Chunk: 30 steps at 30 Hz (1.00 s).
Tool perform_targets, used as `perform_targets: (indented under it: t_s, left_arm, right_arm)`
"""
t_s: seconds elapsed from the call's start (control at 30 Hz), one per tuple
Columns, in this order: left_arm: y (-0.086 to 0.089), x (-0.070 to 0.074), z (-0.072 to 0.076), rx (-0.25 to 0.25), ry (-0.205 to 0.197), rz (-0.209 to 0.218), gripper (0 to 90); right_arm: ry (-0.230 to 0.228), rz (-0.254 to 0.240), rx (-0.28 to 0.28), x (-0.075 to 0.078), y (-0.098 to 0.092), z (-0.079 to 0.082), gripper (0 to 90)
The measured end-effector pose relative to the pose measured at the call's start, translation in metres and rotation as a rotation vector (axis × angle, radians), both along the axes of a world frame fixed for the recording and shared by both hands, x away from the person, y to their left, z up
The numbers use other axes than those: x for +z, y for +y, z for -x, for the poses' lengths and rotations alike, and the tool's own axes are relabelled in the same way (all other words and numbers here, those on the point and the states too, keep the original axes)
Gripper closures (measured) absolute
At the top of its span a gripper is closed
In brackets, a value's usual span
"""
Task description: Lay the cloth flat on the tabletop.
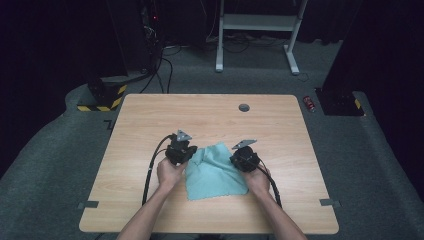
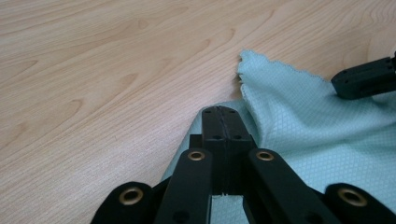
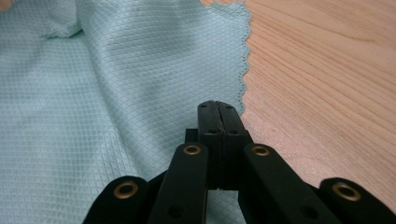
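Cloth: one teal cloth (image 1: 215, 171) lies on the table (image 1: 150, 115), lower centre of the high view, between the two grippers; its far left corner is rumpled and lifted.
Grippers: two. The left gripper (image 1: 186, 156) sits at the cloth's left edge, the right gripper (image 1: 235, 159) at its right edge.
Left jaws: closed together at the cloth's edge; whether fabric is pinched between them cannot be told, as the tips hide it.
Right jaws: closed together at the scalloped edge (image 3: 243, 70), grip on fabric likewise unclear.
Hands: two, entering from the bottom of the high view, forearms cut off by the frame.
Table hole: one grommet (image 1: 244, 107), upper centre.
Floor: one red can (image 1: 309, 103), right of the table, small and hard to read.
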<state>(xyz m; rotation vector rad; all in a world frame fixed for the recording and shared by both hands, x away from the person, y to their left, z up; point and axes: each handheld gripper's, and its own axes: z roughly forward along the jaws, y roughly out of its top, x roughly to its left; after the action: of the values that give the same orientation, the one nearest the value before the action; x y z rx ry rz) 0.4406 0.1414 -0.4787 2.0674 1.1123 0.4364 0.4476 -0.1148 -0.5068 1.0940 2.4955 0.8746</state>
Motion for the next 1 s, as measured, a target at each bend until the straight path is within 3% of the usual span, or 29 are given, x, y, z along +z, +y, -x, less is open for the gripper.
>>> perform_targets:
  t_s: [0.1, 0.17, 0.23, 0.33, 0.47, 0.6, 0.7, 0.8, 0.83, 0.9, 1.0]
  left_arm:
    - [0.000, -0.001, 0.003, -0.028, 0.009, 0.008, 90.0]
    - [-0.004, -0.003, 0.006, -0.048, 0.018, 0.008, 80.9]
    - [-0.009, -0.008, 0.009, -0.062, 0.001, -0.014, 78.7]
    - [-0.011, -0.013, 0.011, -0.047, 0.008, -0.019, 73.3]
    - [-0.012, -0.020, 0.013, -0.026, 0.022, -0.011, 66.1]
    - [-0.017, -0.029, 0.010, -0.027, 0.037, -0.053, 64.3]
    - [-0.018, -0.034, 0.007, -0.011, 0.058, -0.037, 65.7]
    - [-0.017, -0.035, 0.004, -0.008, 0.053, -0.028, 72.5]
    - [-0.016, -0.035, 0.004, -0.007, 0.046, -0.038, 76.5]
    - [-0.013, -0.036, 0.002, -0.004, 0.062, -0.013, 86.4]
    - [-0.010, -0.034, 0.001, -0.001, 0.063, -0.002, 89.9]
  right_arm:
    - [-0.006, -0.019, -0.007, 0.006, -0.005, 0.003, 90.0]
    - [-0.024, -0.026, -0.015, 0.009, -0.006, 0.004, 88.1]
    - [-0.059, -0.009, -0.022, 0.009, -0.004, 0.003, 79.6]
    - [-0.047, 0.005, -0.035, 0.003, 0.002, -0.005, 75.3]
    - [-0.028, -0.018, -0.072, -0.004, 0.003, -0.013, 72.4]
    - [-0.025, -0.014, -0.067, -0.004, 0.005, -0.013, 77.3]
    - [-0.023, -0.002, -0.019, -0.004, 0.007, -0.012, 88.8]
    - [-0.013, 0.065, 0.018, 0.001, 0.013, -0.014, 89.9]
    - [-0.014, 0.065, 0.020, 0.001, 0.013, -0.014, 90.0]
    - [-0.008, 0.054, 0.009, 0.001, 0.012, -0.014, 90.0]
    - [-0.029, 0.030, -0.013, 0.004, 0.005, -0.009, 90.0]
